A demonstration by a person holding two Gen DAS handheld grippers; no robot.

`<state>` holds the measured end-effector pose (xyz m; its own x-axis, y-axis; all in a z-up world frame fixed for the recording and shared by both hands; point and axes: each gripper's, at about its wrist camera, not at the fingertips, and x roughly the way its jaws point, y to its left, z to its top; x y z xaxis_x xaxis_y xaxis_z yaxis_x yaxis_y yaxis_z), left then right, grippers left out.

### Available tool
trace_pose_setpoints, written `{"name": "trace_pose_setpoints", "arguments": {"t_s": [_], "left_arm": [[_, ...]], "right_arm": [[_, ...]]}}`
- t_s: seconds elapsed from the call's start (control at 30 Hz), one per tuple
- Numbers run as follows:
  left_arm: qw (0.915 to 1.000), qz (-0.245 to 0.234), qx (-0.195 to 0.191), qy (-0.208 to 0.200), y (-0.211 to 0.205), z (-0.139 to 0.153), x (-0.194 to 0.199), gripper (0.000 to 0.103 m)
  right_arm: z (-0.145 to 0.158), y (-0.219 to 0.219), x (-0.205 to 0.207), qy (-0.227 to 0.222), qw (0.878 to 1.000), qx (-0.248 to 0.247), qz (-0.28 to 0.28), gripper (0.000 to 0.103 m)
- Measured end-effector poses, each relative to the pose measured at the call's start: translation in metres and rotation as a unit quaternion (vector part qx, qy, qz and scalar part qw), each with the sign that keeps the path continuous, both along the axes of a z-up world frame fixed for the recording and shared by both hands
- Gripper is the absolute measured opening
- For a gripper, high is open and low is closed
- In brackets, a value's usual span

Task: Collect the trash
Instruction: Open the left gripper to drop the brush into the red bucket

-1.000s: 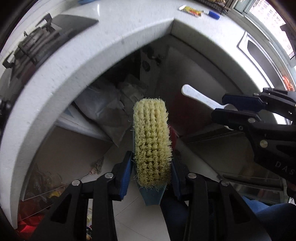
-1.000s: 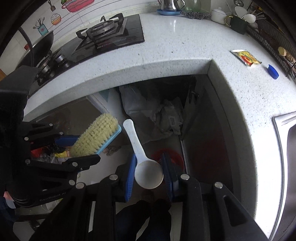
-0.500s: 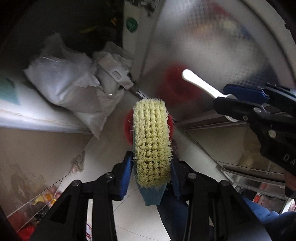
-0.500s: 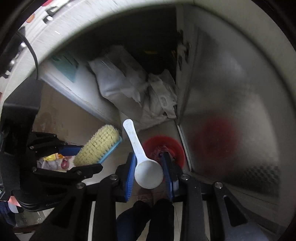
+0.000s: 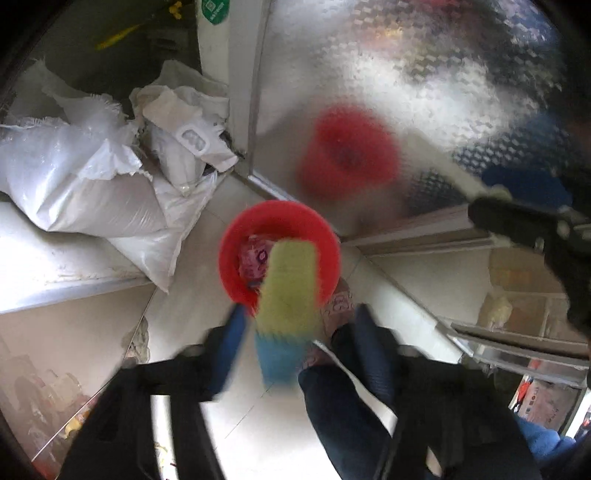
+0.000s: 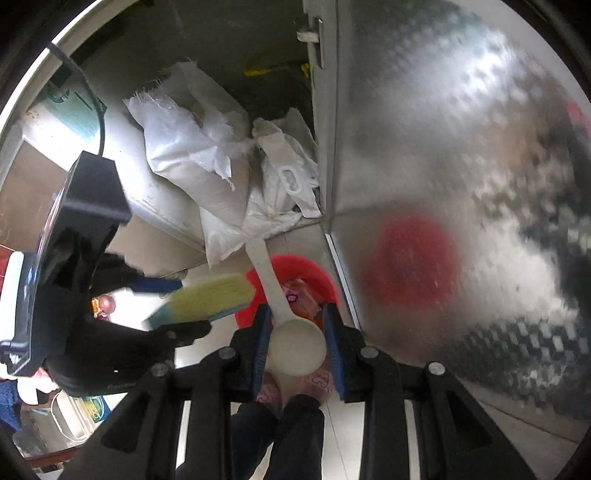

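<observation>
The yellow-bristled scrub brush with a light-blue plastic back (image 5: 288, 291) is blurred in the left wrist view, bristles toward the camera and its blue end nearest the lens, hanging between the blue-padded fingers of the left gripper (image 5: 299, 332); the jaws are opening and neither pad presses on it. It sits over the 5 o'clock edge of the round red plastic bin (image 5: 236, 240), which stands on the pale tiled floor and holds a pink printed wrapper (image 5: 255, 258); the print is too small to read. From the right wrist view the same brush (image 6: 210, 299) lies at 9 o'clock of the bin (image 6: 314, 273), angled across its rim. The right gripper (image 6: 297, 341) is clenched on the bowl of a white plastic measuring scoop (image 6: 295, 349), whose long handle runs up toward 11 o'clock over the bin. White woven sacks (image 5: 92, 184) are heaped at 10 o'clock of the bin. A green round sticker (image 5: 214, 7) sits at 12 o'clock on the cabinet post, its writing unreadable. A red blur on the embossed metal door (image 5: 424, 92) mirrors the bin.
</observation>
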<state>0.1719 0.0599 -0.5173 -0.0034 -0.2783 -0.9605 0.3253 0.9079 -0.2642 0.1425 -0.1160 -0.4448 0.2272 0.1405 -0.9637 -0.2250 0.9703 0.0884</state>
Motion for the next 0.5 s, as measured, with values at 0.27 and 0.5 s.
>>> {"name": "trace_pose_setpoints", "arguments": {"t_s": [0.27,0.5], "left_arm": [[0.9999,0.012,-0.001,0.000,0.005,0.011,-0.003,0.072],[0.9971,0.075,-0.010,-0.003,0.037,0.020,-0.009,0.072]], "right_arm": [[0.000,-0.006,-0.005,0.013,1.000,0.010,-0.012,0.027],[0.004,0.009,-0.003,0.004,1.000,0.016,0.013,0.027]]}}
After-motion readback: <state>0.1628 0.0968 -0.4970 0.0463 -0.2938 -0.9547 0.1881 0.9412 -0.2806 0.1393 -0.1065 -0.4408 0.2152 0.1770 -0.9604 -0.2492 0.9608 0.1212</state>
